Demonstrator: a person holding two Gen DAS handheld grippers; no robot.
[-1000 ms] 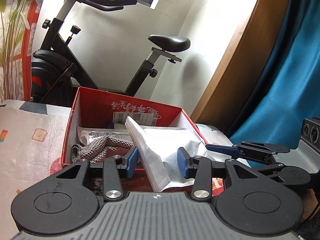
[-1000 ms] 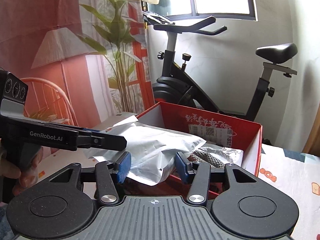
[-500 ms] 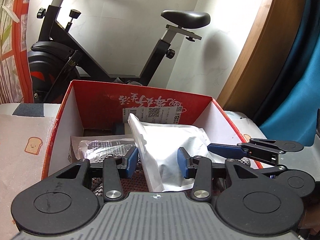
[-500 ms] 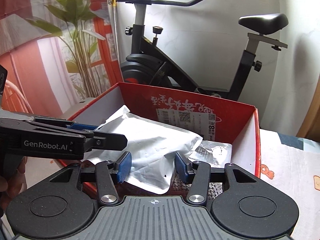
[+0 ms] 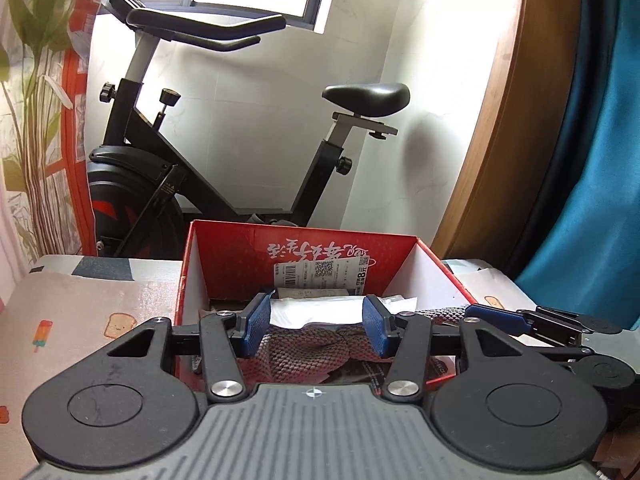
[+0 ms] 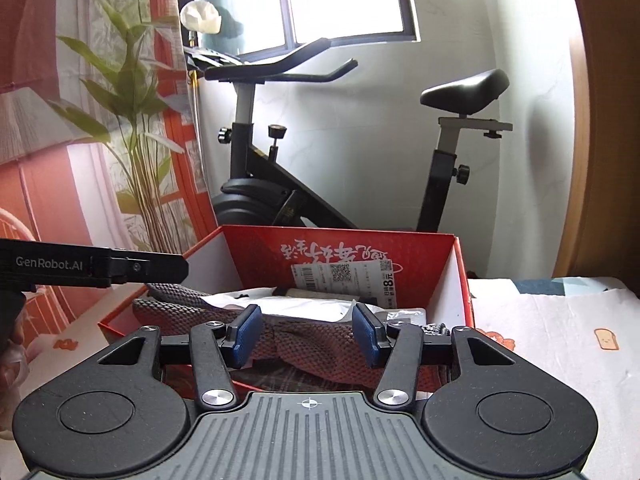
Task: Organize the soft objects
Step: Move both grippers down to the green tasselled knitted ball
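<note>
Holding both grippers wide open and empty, we see the left gripper (image 5: 316, 330) and right gripper (image 6: 306, 334) low in frame before the red box (image 5: 224, 264) on the bench (image 5: 80, 320). Inside it, centre frame, the white pouch (image 5: 316, 312) lies on the knitted cloth (image 6: 316, 354).

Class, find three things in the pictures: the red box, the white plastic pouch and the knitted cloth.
red box (image 5: 304, 246): left wrist view, inner face of the far wall.
white plastic pouch (image 5: 316, 311): left wrist view, its flat top surface.
knitted cloth (image 6: 308, 344): right wrist view, the bunched middle between the fingers.
</note>
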